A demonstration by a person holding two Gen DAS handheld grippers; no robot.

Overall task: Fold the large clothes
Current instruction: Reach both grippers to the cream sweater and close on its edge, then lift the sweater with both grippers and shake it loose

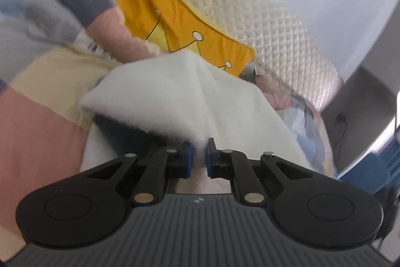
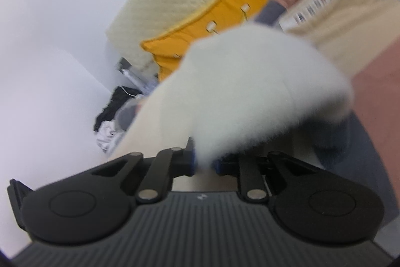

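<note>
White fleece, thick and fluffy, hung bunched between two handheld tools in front of a mustard-yellow crown-print cushion (image 1: 175, 16). The left gripper (image 1: 199, 157) pinched the large white fleece garment (image 1: 175, 96) at one edge, jaws nearly closed on the pile; the right gripper (image 2: 204, 158) clamped another edge likewise. Soft and floppy, it would likely sag and want holding at corners. Motion blur hid the garment's shape, and its dark lining (image 1: 125, 134) barely showed.
</note>
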